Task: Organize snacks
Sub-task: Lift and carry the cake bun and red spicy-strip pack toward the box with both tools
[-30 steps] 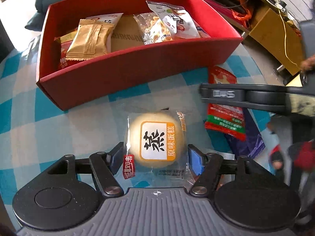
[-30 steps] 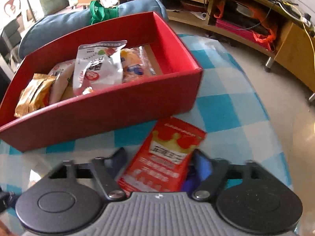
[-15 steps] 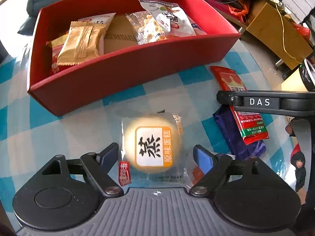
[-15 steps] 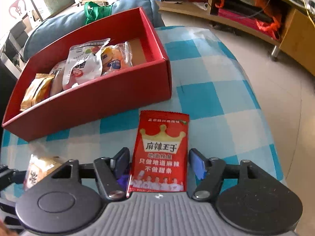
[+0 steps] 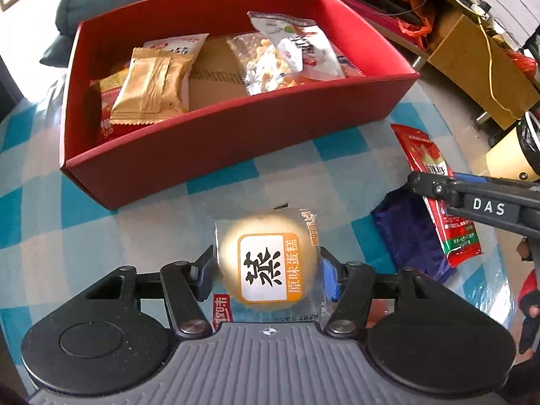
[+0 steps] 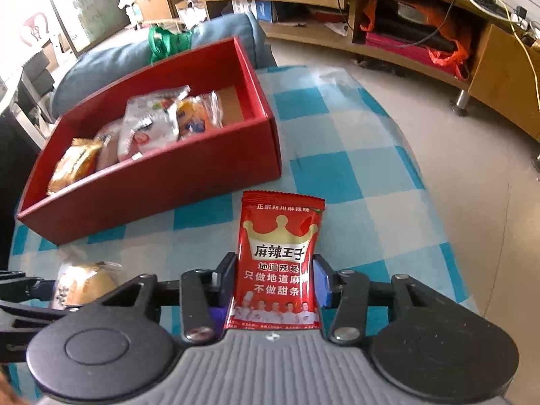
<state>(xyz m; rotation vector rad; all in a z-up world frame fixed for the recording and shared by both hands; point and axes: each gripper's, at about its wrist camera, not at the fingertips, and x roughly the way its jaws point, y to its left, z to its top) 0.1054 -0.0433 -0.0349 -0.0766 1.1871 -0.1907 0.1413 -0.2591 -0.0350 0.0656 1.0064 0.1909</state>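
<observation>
We find the left gripper [image 5: 268,266] closed on the wrapped cake [image 5: 266,268], its jaws having just drawn in against the wrapper. The right gripper [image 6: 274,281] is clamped on the red packet [image 6: 278,263], long axis running away from us. Both snacks sit near the worktop's [image 6: 354,168] near edge. The red box [image 6: 266,101] lies ahead and left of the right gripper, straight ahead of the left.
</observation>
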